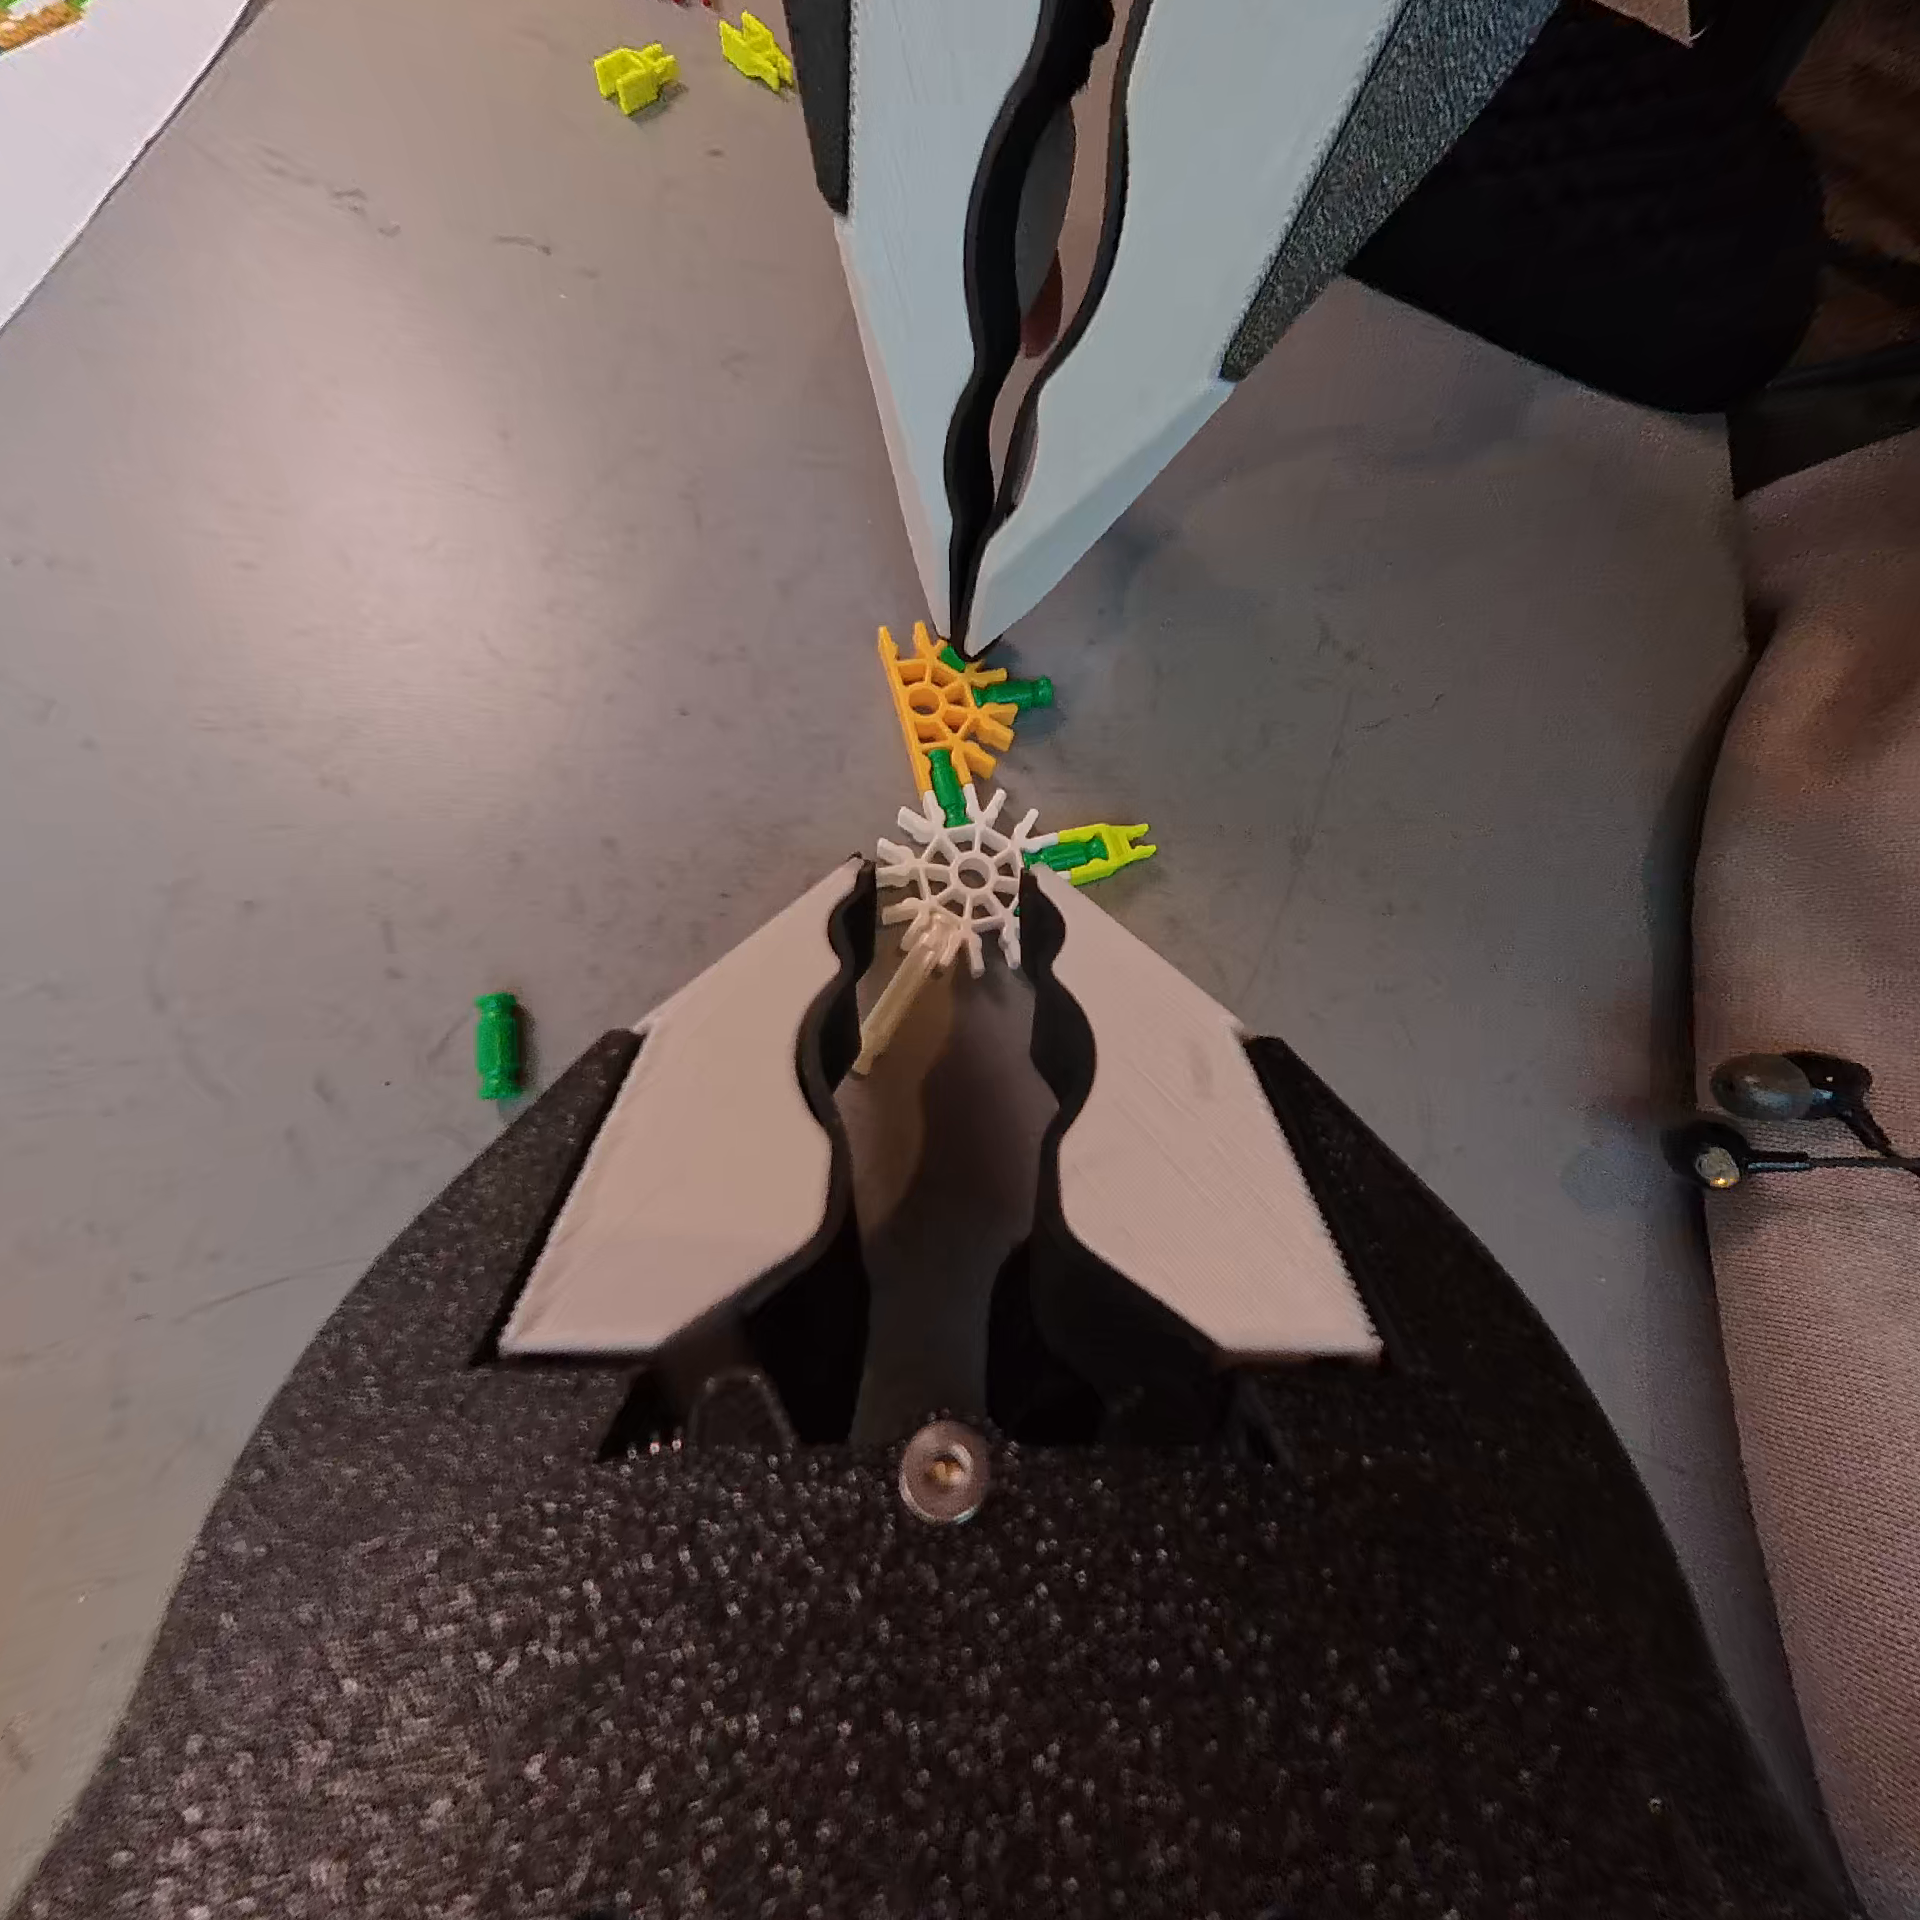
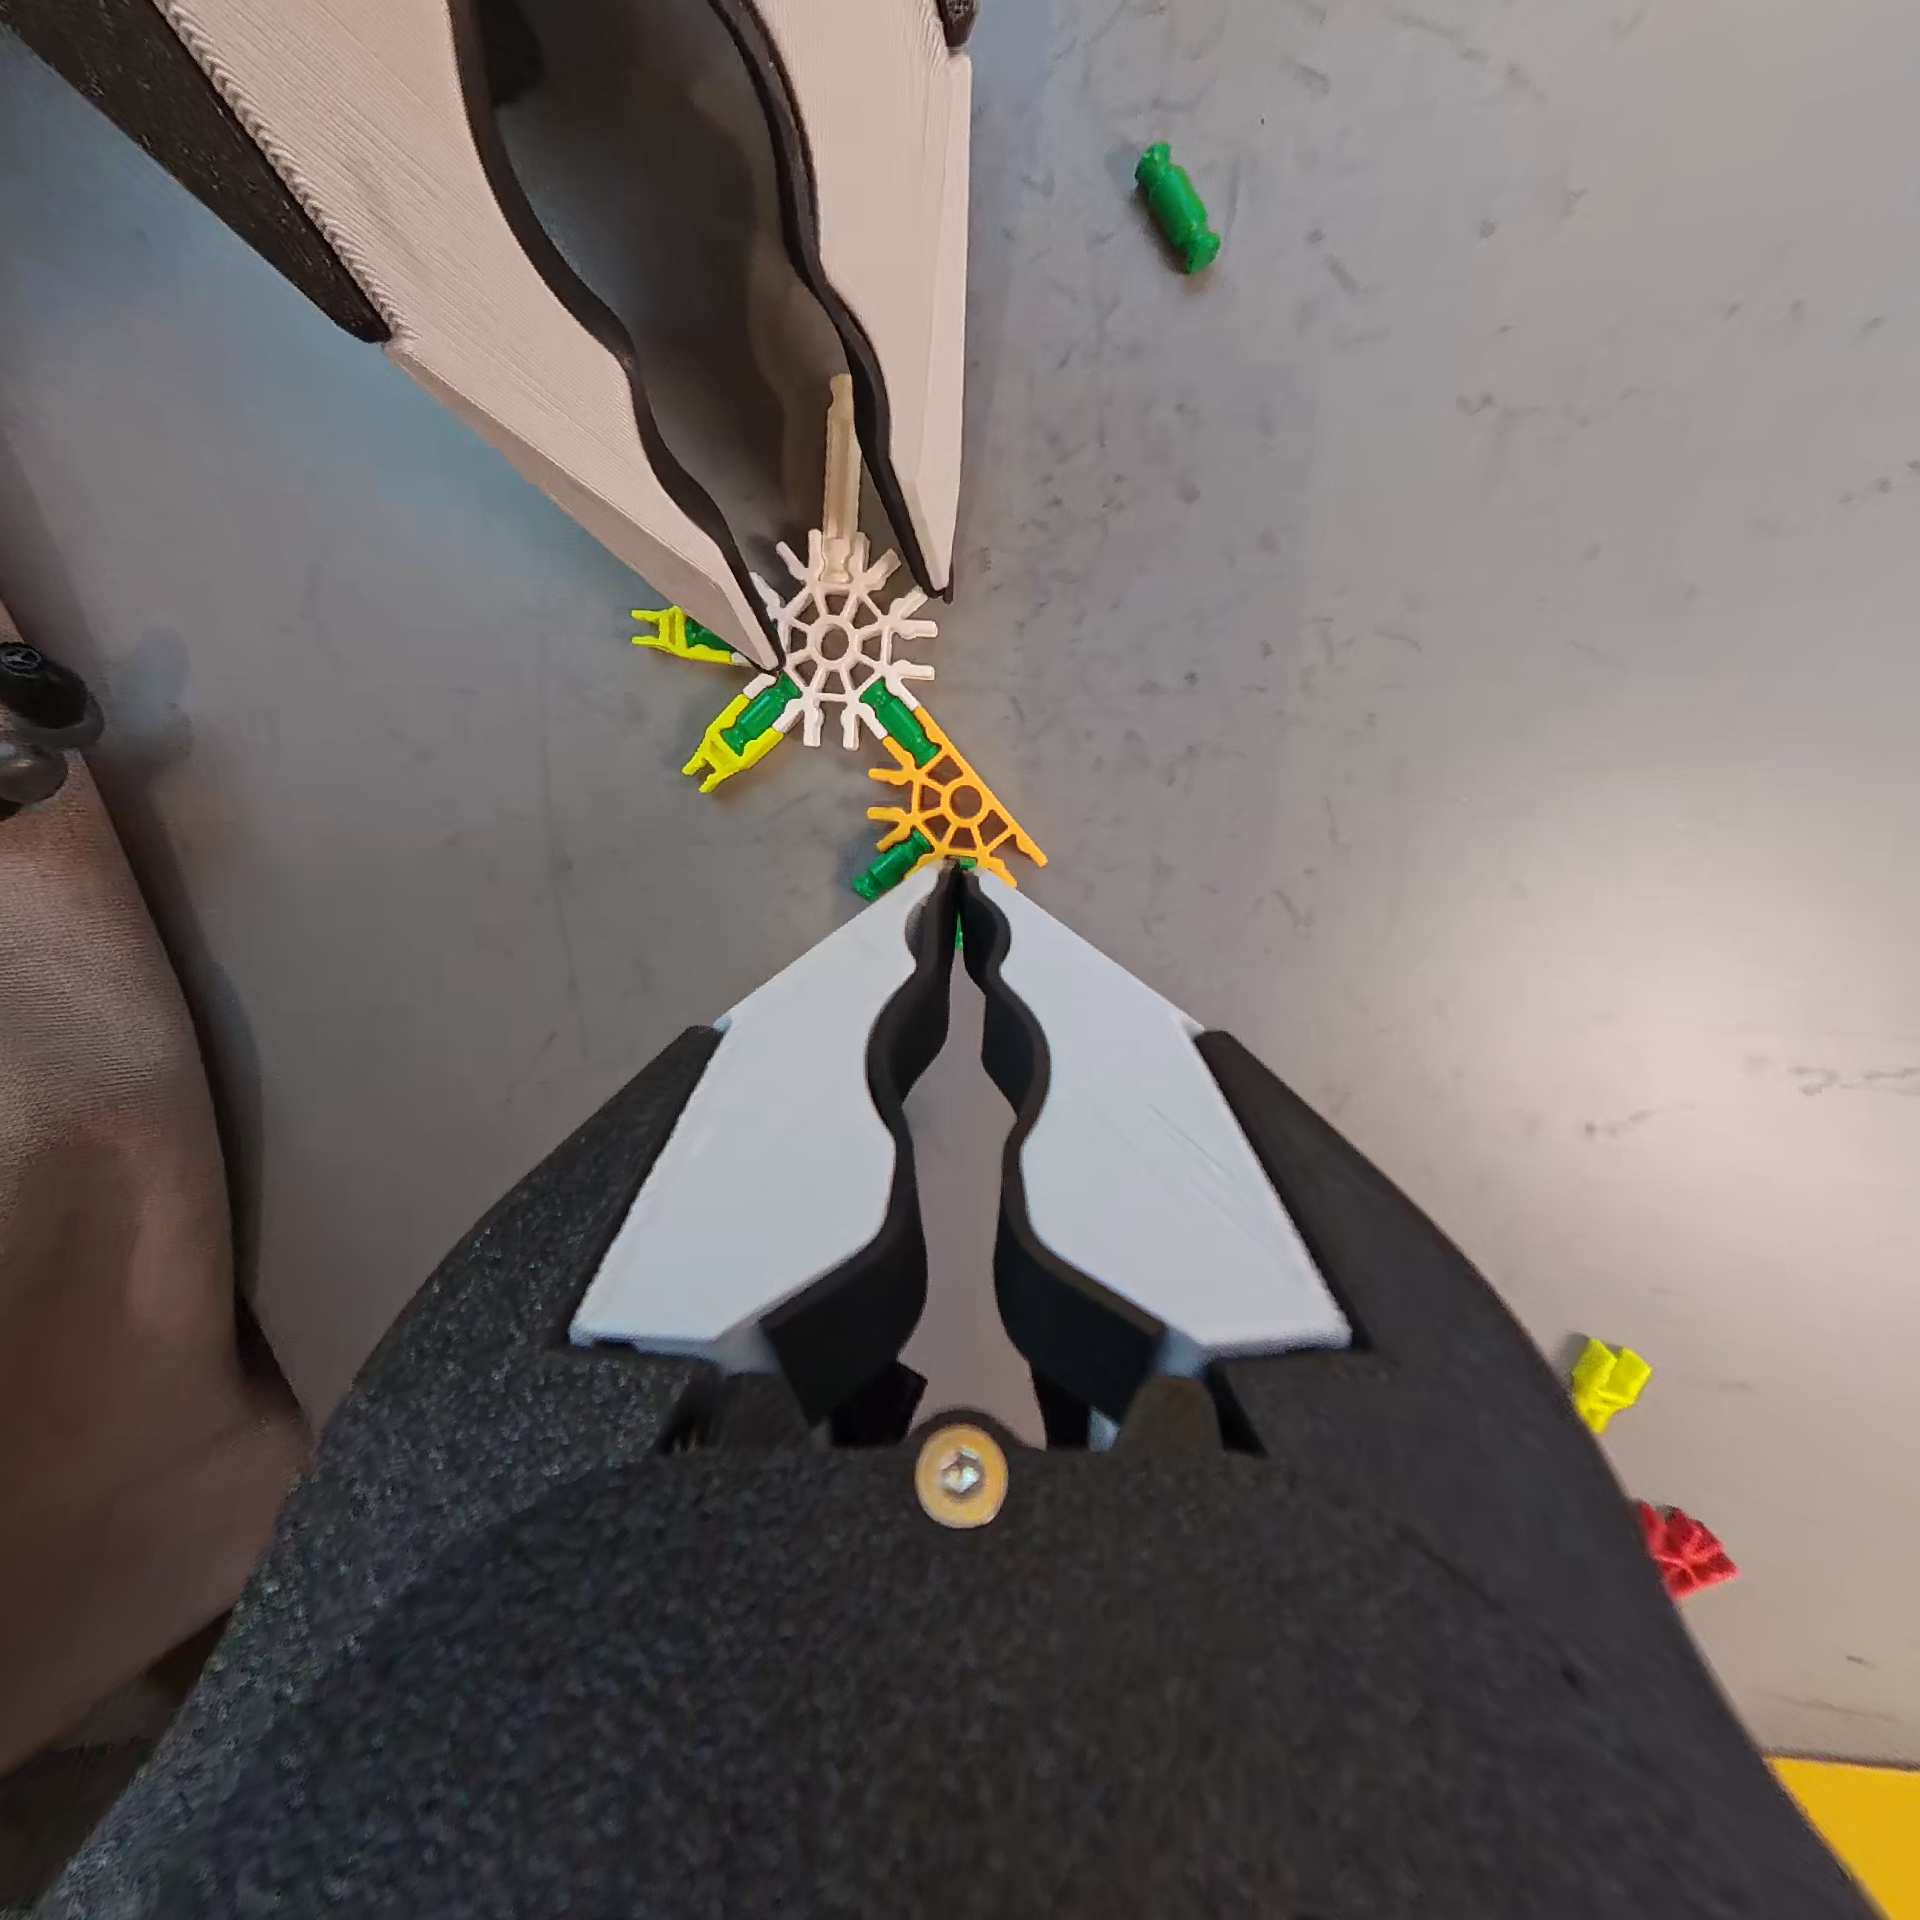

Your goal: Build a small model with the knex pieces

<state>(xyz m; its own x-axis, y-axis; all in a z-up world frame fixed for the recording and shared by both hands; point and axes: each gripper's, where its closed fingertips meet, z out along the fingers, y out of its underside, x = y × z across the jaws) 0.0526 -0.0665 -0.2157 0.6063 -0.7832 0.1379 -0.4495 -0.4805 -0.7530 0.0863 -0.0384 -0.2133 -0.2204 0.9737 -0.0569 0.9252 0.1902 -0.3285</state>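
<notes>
The left gripper [image 1: 943, 883] grasps the white snowflake connector [image 1: 961, 871] on the grey table [image 1: 416, 623]. The right gripper [image 2: 954, 878] pinches a short green rod [image 2: 961, 864] at the joined orange connector [image 2: 956, 805]. Both holds look best kept steady and level.

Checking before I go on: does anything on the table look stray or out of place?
Mostly tidy. One green rod lies loose, apart from the assembly both grippers hold. A pair of black earbuds sits at the table's edge beside the cloth.
</notes>
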